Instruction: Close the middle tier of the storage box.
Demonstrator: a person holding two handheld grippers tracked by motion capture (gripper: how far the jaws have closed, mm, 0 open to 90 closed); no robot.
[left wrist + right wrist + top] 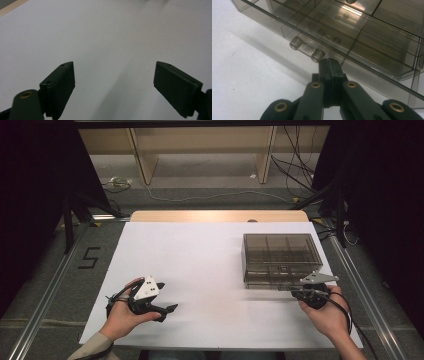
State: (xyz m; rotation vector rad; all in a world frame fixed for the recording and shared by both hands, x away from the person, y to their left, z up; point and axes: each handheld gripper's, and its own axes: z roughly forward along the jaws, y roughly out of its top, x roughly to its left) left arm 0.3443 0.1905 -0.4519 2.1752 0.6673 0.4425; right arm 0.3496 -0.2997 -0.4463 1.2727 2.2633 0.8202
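A person's right gripper (329, 65), jaws pressed together on nothing, points at the front edge of a smoky transparent compartment box (281, 257) on the white table (200, 270), its tips just beside the box's clear handle (307, 49). The dividers show through; whether the compartments hold anything cannot be told. Well apart to the left, the left gripper (113, 85) rests with jaws wide apart.

Compartment box (281, 259) on the right half of the table (200, 265), toward the far side. Right gripper (295, 291) just before the box's near edge, tips beside a handle (307, 49), perhaps touching the edge. Left gripper (167, 312) well apart on the near left, over bare tabletop.
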